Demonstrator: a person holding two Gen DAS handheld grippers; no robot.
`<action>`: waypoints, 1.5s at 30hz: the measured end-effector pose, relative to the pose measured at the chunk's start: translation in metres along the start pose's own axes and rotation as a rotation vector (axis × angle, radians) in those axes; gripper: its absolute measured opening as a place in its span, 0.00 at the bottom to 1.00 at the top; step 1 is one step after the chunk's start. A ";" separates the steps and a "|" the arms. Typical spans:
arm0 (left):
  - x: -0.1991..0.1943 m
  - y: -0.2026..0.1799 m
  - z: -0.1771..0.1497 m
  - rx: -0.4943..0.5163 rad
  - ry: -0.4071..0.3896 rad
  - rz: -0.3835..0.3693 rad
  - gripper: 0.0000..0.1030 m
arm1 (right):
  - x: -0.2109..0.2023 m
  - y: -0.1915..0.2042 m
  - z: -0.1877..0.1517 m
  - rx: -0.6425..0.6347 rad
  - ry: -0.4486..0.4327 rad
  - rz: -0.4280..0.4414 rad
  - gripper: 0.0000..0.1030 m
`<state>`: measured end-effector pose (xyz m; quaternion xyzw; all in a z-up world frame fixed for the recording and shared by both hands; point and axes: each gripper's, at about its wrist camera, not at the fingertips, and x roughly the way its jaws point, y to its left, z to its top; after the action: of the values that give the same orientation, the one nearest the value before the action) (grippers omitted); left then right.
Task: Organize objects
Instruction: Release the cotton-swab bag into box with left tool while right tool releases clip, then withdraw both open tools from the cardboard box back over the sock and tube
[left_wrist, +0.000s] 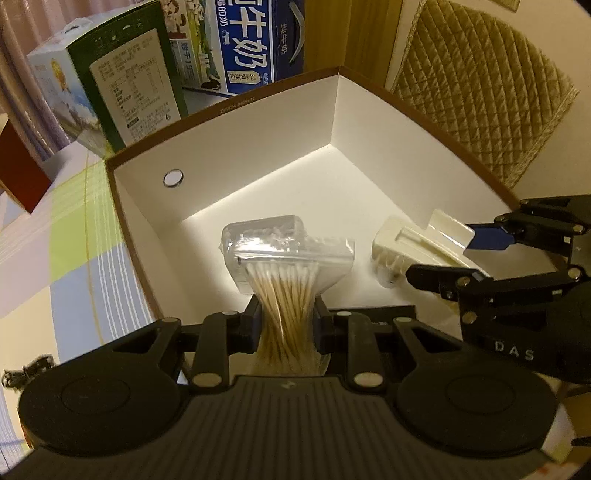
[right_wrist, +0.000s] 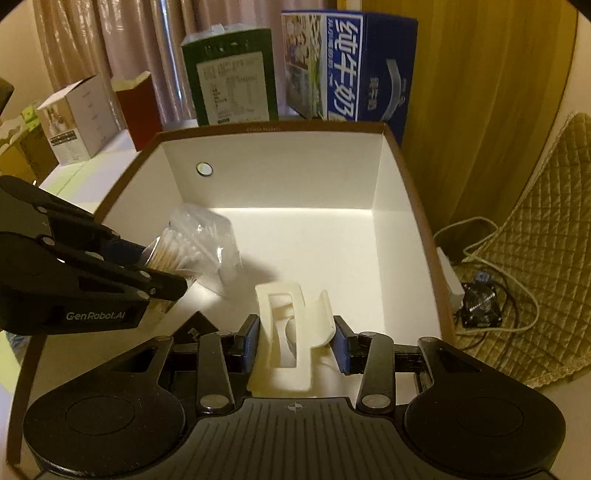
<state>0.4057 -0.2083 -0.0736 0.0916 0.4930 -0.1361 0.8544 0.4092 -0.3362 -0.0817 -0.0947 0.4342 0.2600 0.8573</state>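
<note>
Left tongs (right_wrist: 162, 275) body: "GenRobot.AI". Right tongs (left_wrist: 448, 254) body: "DAS". Blue carton (right_wrist: 354, 70) behind the white box (right_wrist: 273, 127): "纯牛奶".

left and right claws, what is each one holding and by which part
The left claw pinches a clear bag of cotton swabs around the middle of the sticks. The right claw grips a cream plastic holder across its sides, near the end closest to the claw.
</note>
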 end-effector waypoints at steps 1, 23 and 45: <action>0.003 -0.001 0.003 0.008 0.004 0.005 0.21 | 0.002 -0.001 0.002 0.003 -0.003 -0.008 0.37; 0.040 0.006 0.023 0.014 0.032 -0.009 0.43 | 0.020 -0.005 0.018 0.009 0.035 -0.014 0.49; 0.007 -0.001 0.015 0.027 -0.018 0.008 0.65 | -0.032 0.004 0.001 0.081 -0.067 -0.015 0.79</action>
<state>0.4208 -0.2140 -0.0721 0.1040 0.4832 -0.1399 0.8580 0.3915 -0.3441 -0.0553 -0.0542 0.4147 0.2387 0.8764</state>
